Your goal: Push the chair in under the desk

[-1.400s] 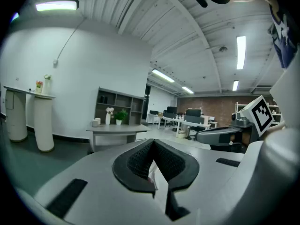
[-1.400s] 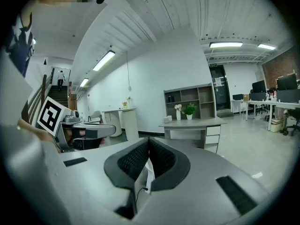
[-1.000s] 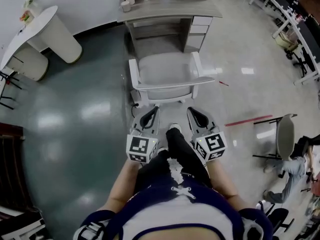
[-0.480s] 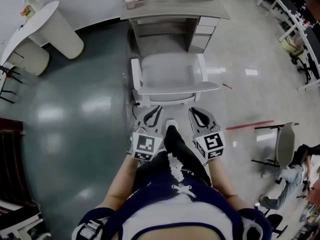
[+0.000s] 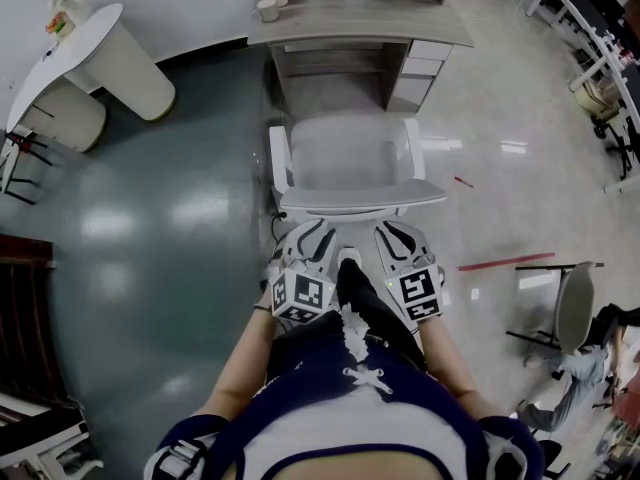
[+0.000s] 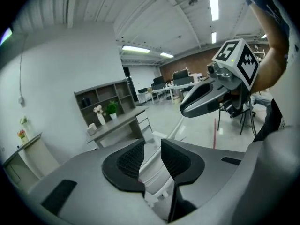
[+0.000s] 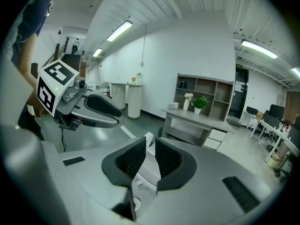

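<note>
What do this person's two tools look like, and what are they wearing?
The left tool and right tool each have a silver-grey body, two jaws with black ridged pads, and a white cube with black square markers. The left tool's jaws are opening, the white chair showing through the gap. The person wears a dark top with white lacing.

The place is an open-plan office. A grey desk (image 5: 360, 30) with a stack of drawers (image 5: 416, 63), a cubby shelf unit (image 7: 206, 95) and a white office chair (image 5: 345, 158) stand on a glossy floor (image 5: 160, 268). Rows of further workstations with monitors (image 6: 179, 75) fill the far side. Long strip lights (image 6: 212, 1) run along the ribbed white ceiling, and a potted plant (image 7: 200, 103) sits on the desk.
</note>
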